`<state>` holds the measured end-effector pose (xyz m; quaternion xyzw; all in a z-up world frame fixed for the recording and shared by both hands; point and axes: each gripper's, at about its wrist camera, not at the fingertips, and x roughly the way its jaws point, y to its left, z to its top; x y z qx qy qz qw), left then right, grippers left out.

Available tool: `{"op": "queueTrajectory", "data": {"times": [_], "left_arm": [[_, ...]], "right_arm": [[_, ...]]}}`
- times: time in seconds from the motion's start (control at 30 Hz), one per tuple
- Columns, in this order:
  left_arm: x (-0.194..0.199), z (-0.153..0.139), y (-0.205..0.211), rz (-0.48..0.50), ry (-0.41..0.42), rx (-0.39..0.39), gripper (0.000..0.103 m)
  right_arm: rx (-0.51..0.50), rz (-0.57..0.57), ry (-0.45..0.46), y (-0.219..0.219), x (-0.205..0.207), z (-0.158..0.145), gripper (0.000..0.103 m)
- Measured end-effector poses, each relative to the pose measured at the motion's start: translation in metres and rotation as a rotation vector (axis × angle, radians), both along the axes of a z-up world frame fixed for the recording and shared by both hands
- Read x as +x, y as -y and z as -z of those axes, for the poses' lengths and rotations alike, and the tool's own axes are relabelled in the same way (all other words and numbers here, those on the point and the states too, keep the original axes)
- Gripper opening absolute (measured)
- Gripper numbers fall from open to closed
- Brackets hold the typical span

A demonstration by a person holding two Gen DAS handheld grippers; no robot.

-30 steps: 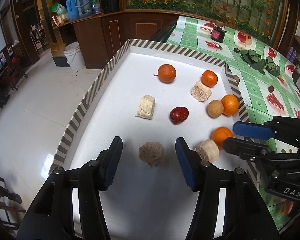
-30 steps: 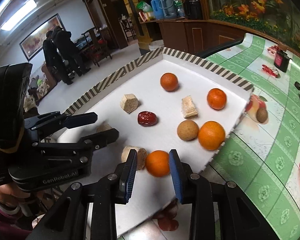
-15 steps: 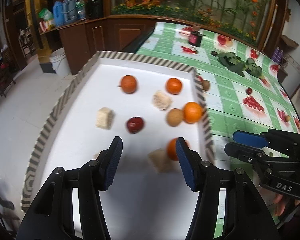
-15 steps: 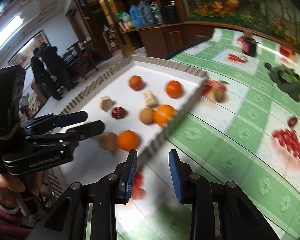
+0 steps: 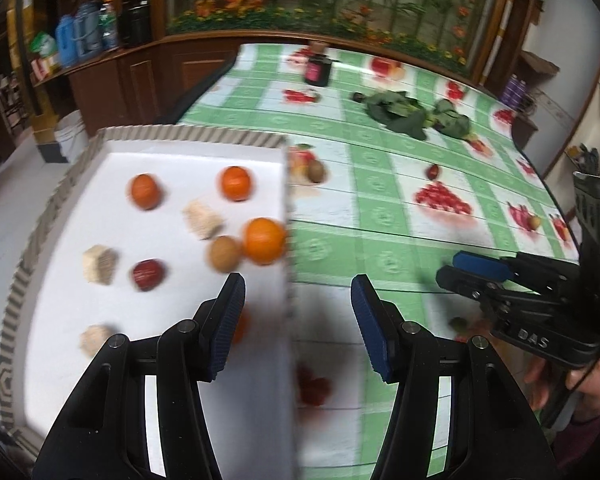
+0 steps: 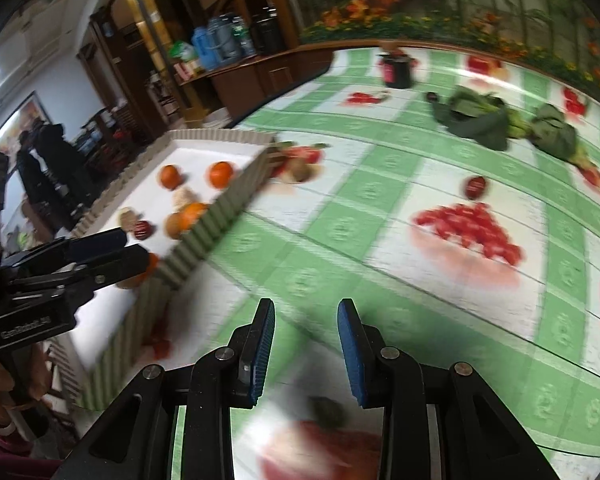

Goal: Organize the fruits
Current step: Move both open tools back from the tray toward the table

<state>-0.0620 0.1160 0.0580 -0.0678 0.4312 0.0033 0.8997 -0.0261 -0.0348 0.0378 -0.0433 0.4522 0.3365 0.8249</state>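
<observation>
Oranges (image 5: 263, 240), a brown round fruit (image 5: 224, 253), a red date (image 5: 147, 274) and pale cut chunks (image 5: 202, 218) are being held in a white tray (image 5: 256, 408) with a striped rim, set on the left part of a green checked tablecloth (image 5: 384, 216). One orange is touching the brown fruit near the tray's right wall. The left gripper (image 5: 298, 320) is being held wide apart and empty above that wall (the picture is blurred). The right gripper (image 6: 306, 344) is being kept parted, holding nothing, over the cloth. A small red fruit (image 6: 475, 186) and leafy greens (image 6: 480, 118) are lying farther off.
</observation>
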Motion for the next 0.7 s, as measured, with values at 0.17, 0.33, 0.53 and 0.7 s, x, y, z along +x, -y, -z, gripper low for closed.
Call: {"op": "queueTrajectory", "data": {"times": [0.17, 0.33, 0.53, 0.7], "left_arm": [[0.018, -0.001, 0.031, 0.082, -0.016, -0.015, 0.055], [0.038, -0.001, 0.062, 0.150, -0.030, -0.005, 0.055], [0.069, -0.001, 0.090, 0.209, -0.048, 0.000, 0.055], [0.096, -0.007, 0.110, 0.246, -0.036, 0.018, 0.055]], "right_arm": [[-0.050, 0.101, 0.013, 0.046, 0.017, 0.003, 0.032], [-0.098, 0.237, 0.032, 0.106, 0.034, 0.001, 0.032], [-0.149, 0.380, 0.063, 0.173, 0.049, -0.006, 0.032], [-0.112, 0.473, 0.065, 0.216, 0.058, -0.013, 0.032]]}}
